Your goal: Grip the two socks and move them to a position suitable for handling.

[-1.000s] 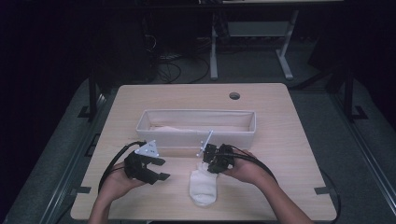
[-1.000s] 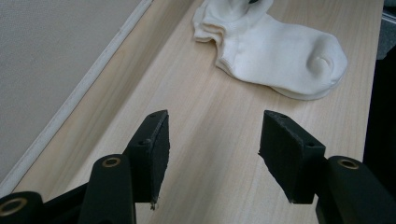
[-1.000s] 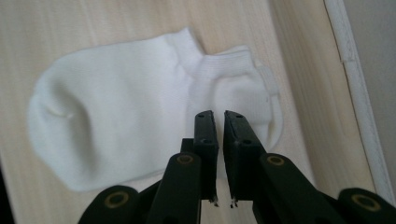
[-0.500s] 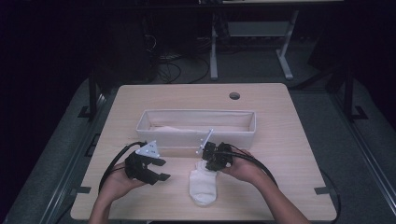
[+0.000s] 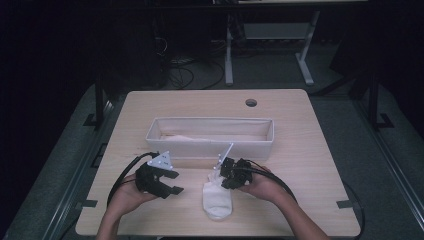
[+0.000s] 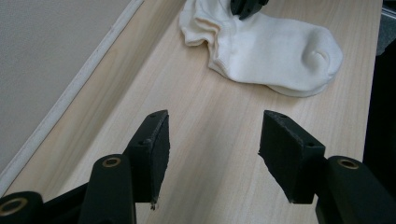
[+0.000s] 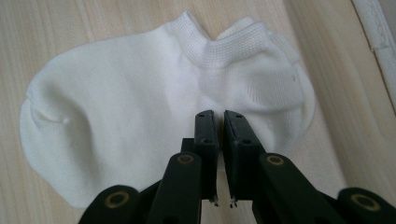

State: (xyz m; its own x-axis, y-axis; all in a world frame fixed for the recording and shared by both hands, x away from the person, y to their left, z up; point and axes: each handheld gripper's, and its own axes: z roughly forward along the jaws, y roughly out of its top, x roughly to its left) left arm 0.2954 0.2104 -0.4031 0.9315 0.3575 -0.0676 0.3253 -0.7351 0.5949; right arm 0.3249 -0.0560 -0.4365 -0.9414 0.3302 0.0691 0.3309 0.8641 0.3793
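A white ankle sock (image 5: 217, 201) lies flat on the wooden table near the front edge, its cuff toward the bin. In the left gripper view the sock (image 6: 275, 56) shows layered edges, as if two lie stacked. My right gripper (image 5: 223, 179) points down at the cuff end. In the right gripper view its jaws (image 7: 215, 114) stand shut together just over the sock (image 7: 116, 102), and I see no fabric between them. My left gripper (image 5: 174, 182) is held to the left of the sock, apart from it. Its jaws (image 6: 215, 126) are open, with bare wood between them.
A long white fabric bin (image 5: 210, 147) stands across the middle of the table just behind both grippers, with something pale inside. Its wall (image 6: 46, 56) runs close beside the left gripper. A round cable hole (image 5: 251, 102) sits at the far right of the table.
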